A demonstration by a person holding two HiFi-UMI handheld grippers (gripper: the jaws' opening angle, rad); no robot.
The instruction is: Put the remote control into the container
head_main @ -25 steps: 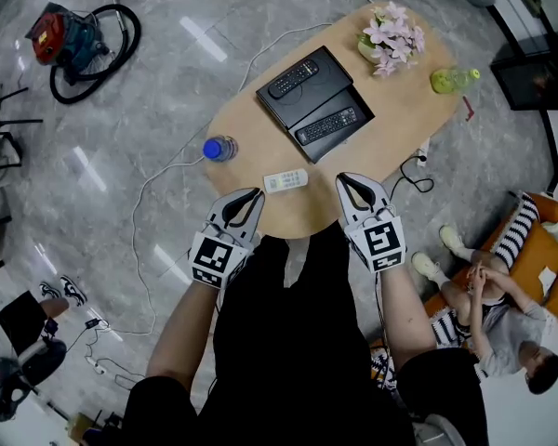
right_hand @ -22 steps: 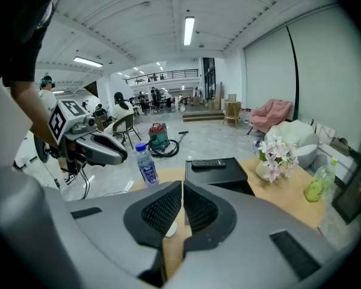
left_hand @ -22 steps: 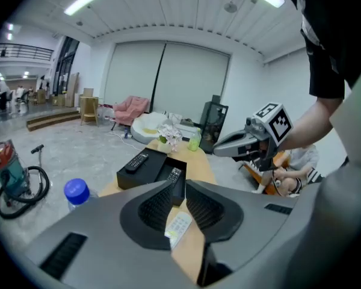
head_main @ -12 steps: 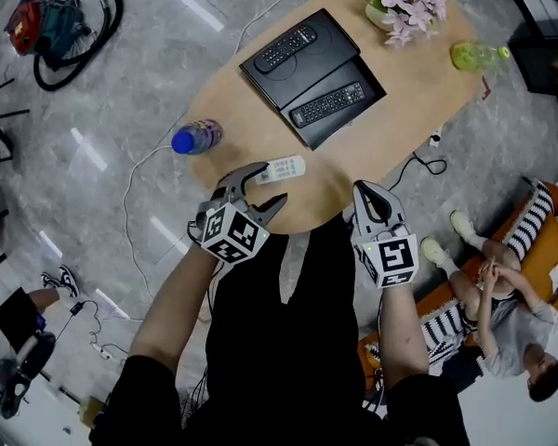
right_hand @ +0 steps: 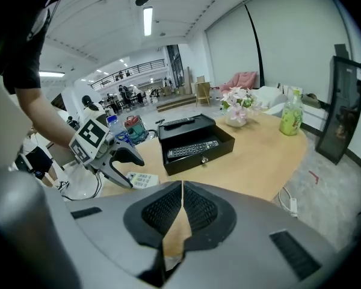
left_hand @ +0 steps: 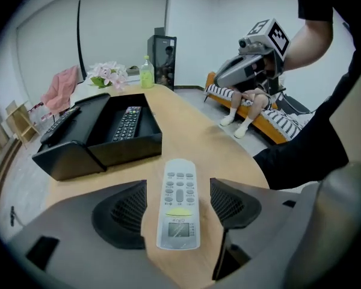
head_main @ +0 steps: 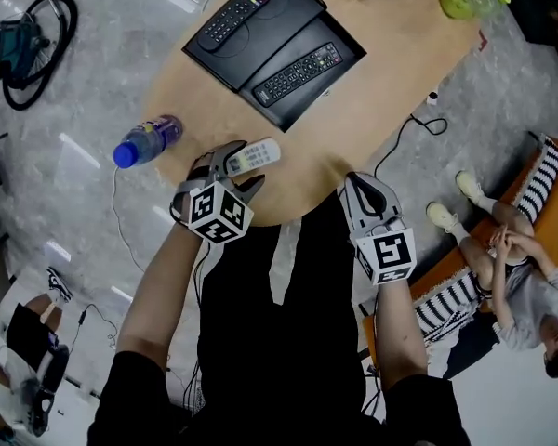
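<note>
Over the table (head_main: pixel 400 72), left gripper (left_hand: pixel 178 188) fingers (left_hand: pixel 123 212), just opening, flank remote (left_hand: pixel 179 212); right gripper (right_hand: pixel 182 212) closed.

Matt wood table (head_main: pixel 405 77); smooth plastic remote (head_main: pixel 252 156); matt black container (left_hand: pixel 129 151); glossy floor (head_main: pixel 70 82).

White remote (left_hand: pixel 179 203) flat on table (left_hand: pixel 228 143), buttons up, near open blk container (left_hand: pixel 125 150).
</note>
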